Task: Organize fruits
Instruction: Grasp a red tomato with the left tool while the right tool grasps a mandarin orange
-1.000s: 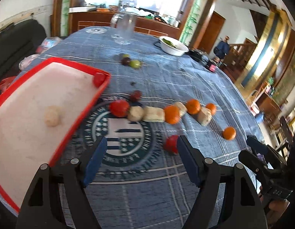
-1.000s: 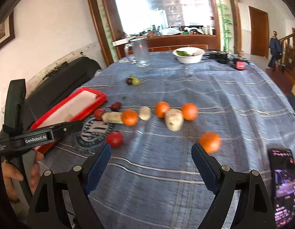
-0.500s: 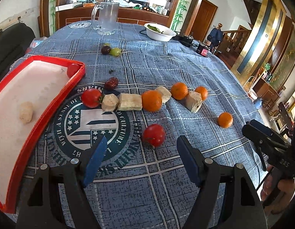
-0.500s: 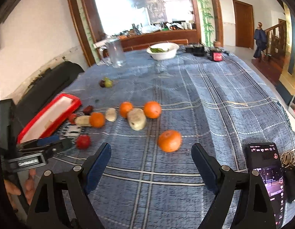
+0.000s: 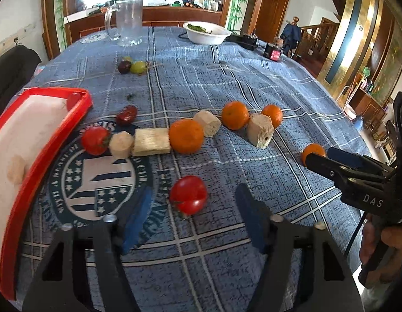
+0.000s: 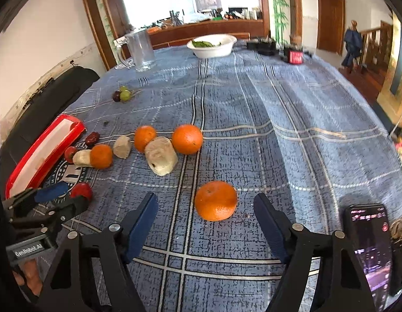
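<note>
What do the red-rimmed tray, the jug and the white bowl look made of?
Red-rimmed tray: looks like plastic, glossy red rim, matt white floor. Jug: clear, see-through with a handle; glass or clear plastic, cannot tell which. White bowl: smooth, opaque white; ceramic or plastic, undecidable from here.

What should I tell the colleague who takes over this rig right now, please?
Left tool: open, jaws just been narrowing, a loose tomato lies between them, not yet gripped.
Right tool: open, also narrowing, lined up on the nearest orange, pads clear of it.
Red tray, at the left: holds one small red fruit in its far corner and a pale chunk.
Still on the tablecloth: another tomato, a dark red fruit, three more oranges, four pale chunks, and grapes farther back.
Left to do: grip both targets, then sort the rest.
</note>
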